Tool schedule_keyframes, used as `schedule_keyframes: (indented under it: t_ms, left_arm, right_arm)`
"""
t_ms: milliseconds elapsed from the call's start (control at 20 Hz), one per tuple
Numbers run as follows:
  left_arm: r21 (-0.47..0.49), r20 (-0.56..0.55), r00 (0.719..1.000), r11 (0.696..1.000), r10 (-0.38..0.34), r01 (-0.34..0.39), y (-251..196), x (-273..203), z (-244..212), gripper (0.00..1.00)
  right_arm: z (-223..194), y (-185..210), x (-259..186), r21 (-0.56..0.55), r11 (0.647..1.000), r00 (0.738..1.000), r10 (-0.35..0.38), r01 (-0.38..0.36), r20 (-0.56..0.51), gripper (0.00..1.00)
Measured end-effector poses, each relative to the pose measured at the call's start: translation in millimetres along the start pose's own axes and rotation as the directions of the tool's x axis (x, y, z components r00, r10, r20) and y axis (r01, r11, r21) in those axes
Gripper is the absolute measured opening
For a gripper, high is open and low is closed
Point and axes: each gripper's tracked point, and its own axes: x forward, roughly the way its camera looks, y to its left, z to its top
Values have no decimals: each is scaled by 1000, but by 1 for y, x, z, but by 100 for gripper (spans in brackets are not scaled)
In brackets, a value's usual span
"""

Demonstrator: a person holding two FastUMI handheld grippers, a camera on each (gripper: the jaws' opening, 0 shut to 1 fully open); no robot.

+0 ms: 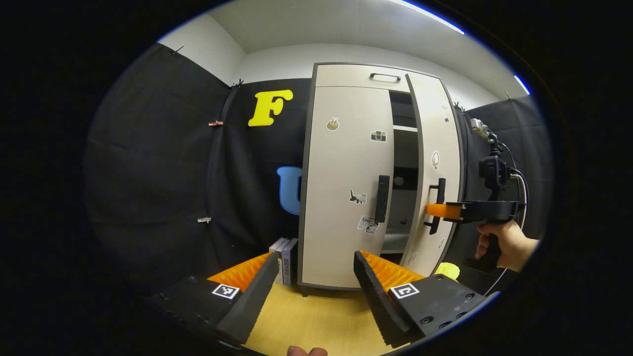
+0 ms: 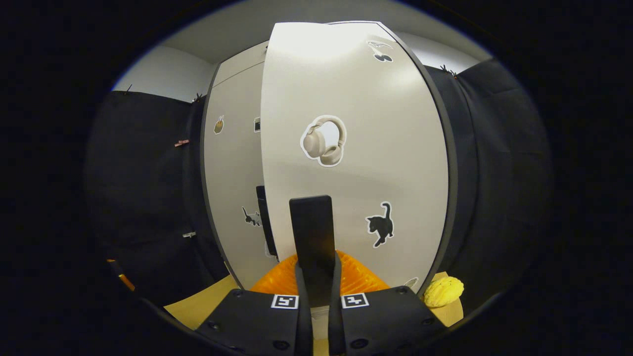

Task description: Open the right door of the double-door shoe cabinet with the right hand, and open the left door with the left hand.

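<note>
Right gripper: fingers pressed together on the right door's handle, which stands upright between them; in the left gripper view this gripper shows side-on at that handle, held by a hand.
Left gripper: fingers spread wide apart, nothing between them, touching nothing; it sits in front of the cabinet, well apart from the left door.
Shoe cabinet: pale, upright, dark-edged, standing on a wooden surface against the black booth wall.
Right door: swung partly out, a gap showing shelves inside; stickers of headphones and a black cat on its face.
Left door: flush with the cabinet front, its dark vertical handle untouched; several small stickers on it.
Beside the cabinet: books standing at its left foot, a yellow knobbly object on the surface at its right foot.
</note>
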Motion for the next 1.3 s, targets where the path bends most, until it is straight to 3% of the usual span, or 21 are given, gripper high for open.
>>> schedule_keyframes:
  t_ms: [300,600,950,1000,1300]
  left_arm:
    - [12,-3,1000,1000,2,-2,-7,-3,0,95]
    - [24,4,1000,999,-24,23,-28,3,3,95]
    - [42,3,998,997,-59,59,-48,8,4,95]
    - [45,3,998,997,-62,62,-50,8,4,95]
    - [38,11,995,995,-96,95,-68,13,8,95]
  right_arm:
    - [2,-10,-17,16,1000,1000,24,-24,1,16]
    - [8,-24,-34,17,1000,1000,-1,1,-4,16]
    - [11,-45,-44,-20,997,997,-74,75,7,16]
    - [12,-49,-44,-26,995,996,-91,91,7,20]
    - [19,-88,-60,-100,968,973,-230,231,21,24]
